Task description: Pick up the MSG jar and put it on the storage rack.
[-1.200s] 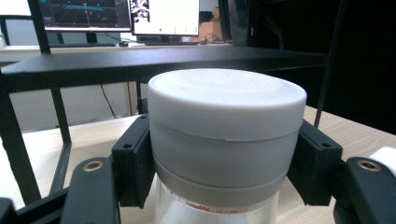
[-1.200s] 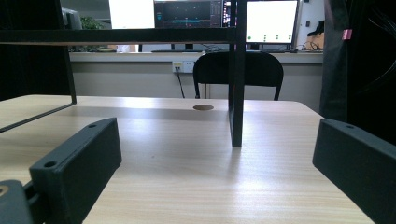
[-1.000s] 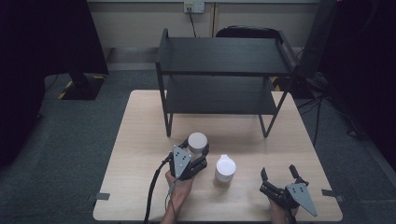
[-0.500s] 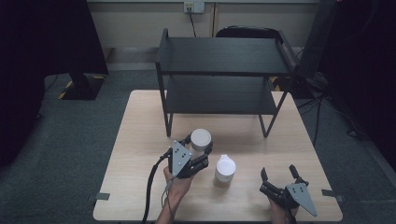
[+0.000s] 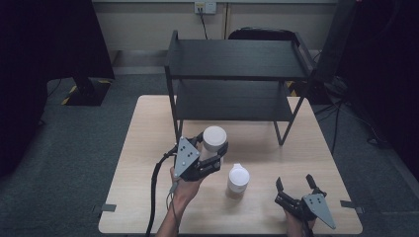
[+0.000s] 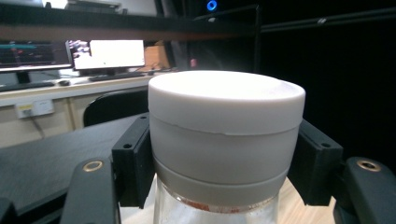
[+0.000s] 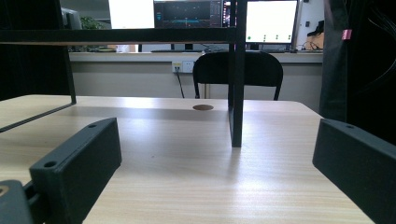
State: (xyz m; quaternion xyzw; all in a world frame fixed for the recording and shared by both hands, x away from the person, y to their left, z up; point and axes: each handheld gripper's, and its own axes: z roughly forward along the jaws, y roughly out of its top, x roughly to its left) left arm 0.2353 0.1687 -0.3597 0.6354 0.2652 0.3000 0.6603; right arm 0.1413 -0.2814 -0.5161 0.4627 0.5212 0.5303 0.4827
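The left gripper (image 5: 210,157) is closed on a jar (image 5: 214,140) with a white lid (image 6: 226,100), one jaw on each side just under the lid, and holds it above the table (image 5: 143,163) in front of the black shelf (image 5: 237,59). A second jar (image 5: 238,179) stands on the table just beside it. The right gripper (image 5: 296,186) rests near the table's front right corner, its jaws wide apart with nothing between them.

Wooden table (image 5: 148,148), black shelf rack (image 5: 237,74), white-capped jar (image 5: 238,180) standing
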